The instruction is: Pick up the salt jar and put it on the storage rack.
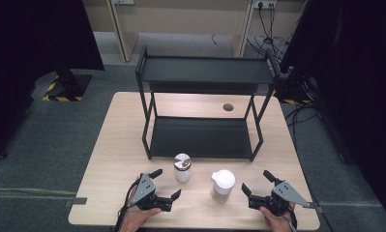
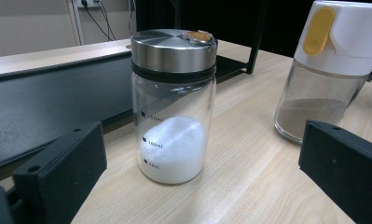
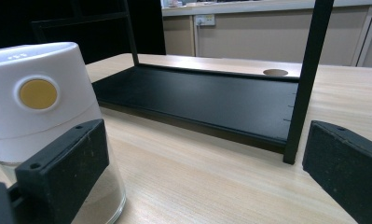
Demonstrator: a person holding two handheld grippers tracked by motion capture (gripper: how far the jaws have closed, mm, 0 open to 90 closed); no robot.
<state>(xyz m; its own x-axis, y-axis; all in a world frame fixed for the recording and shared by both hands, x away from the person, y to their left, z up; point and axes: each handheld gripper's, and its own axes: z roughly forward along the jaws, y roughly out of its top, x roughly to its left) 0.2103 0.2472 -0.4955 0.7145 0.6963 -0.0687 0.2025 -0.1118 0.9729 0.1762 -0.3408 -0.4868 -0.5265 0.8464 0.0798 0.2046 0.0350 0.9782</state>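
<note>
Both tongs, left [image 1: 165,185] and right [image 1: 258,181], gape empty; glass salt jar [image 1: 182,167] (smooth, breakable, likely slippery) wants gripping mid-body below its steel lid.

- White-capped glass jar of brown powder [image 3: 44,116]: right gripper view cuts its left side and base; 1 black jaw covers its lower part.
- White-capped jar [image 2: 328,70], left gripper view: top and right side cut off.
- Printed volume marks on the steel-lidded glass jar of white powder [image 2: 173,112]: the lowest is blurred.
</note>
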